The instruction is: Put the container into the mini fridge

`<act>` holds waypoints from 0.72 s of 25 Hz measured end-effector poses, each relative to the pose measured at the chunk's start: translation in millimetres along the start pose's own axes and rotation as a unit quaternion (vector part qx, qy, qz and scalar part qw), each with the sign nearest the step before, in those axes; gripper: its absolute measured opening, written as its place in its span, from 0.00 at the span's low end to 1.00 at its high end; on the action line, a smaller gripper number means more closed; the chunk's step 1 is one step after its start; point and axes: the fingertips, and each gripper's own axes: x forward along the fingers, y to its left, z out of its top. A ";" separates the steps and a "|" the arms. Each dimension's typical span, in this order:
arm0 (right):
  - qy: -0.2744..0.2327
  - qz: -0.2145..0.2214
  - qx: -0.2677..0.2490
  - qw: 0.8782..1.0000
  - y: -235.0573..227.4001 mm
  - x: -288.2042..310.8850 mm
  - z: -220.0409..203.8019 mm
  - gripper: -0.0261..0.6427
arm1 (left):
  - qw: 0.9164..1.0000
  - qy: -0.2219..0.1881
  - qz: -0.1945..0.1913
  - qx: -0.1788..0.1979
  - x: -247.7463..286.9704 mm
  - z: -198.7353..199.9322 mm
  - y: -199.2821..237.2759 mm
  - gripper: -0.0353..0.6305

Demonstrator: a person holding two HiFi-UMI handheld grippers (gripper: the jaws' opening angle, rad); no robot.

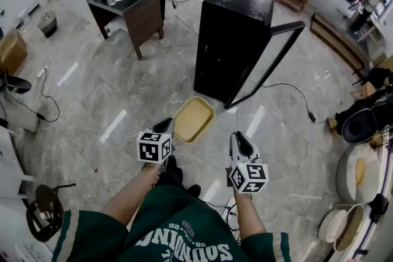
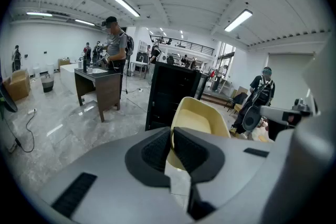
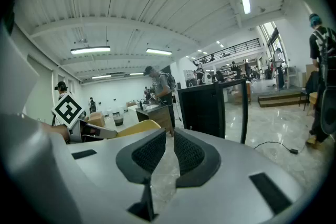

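Right now my left gripper (image 2: 171, 131) is clenched on the near rim of the yellow container (image 2: 202, 118), and its plain inner floor is all I can see in it. The container reaches out toward 1 o'clock from that gripper, short of the black mini fridge (image 1: 232, 40) at 12 o'clock. The fridge door (image 1: 264, 64) stands swung open, and the inside is too dark to read. My right gripper (image 3: 167, 136), at 3 o'clock of the left, has its jaws drawn together on nothing. Both forearms reach forward, side by side.
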 end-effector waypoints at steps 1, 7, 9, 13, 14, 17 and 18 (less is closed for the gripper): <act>0.000 -0.001 -0.002 1.000 0.0 -1.3 0.4 0.09 | 1.000 0.000 -0.001 0.001 -0.2 1.0 -0.9 0.09; -0.001 -0.008 -0.018 1.000 -0.3 -5.7 -0.8 0.09 | 1.000 0.000 -0.001 0.002 1.2 0.2 -4.5 0.09; -0.001 -0.009 -0.021 1.000 -0.3 -6.8 -0.3 0.09 | 1.000 -0.001 -0.003 0.003 1.8 0.8 -6.7 0.09; -0.002 -0.010 -0.025 1.000 0.8 -10.4 -0.2 0.09 | 1.000 -0.001 -0.004 0.005 1.3 0.9 -10.3 0.09; -0.002 -0.010 -0.026 1.000 1.0 -11.3 -0.9 0.09 | 1.000 -0.001 -0.005 0.006 0.9 0.5 -11.0 0.09; 0.001 -0.013 -0.026 1.000 1.3 -14.8 -3.5 0.09 | 1.000 0.000 -0.006 0.007 -1.1 -0.1 -13.3 0.09; 0.002 -0.014 -0.025 1.000 1.4 -15.9 -4.0 0.09 | 1.000 0.000 -0.006 0.007 -1.8 0.3 -13.5 0.09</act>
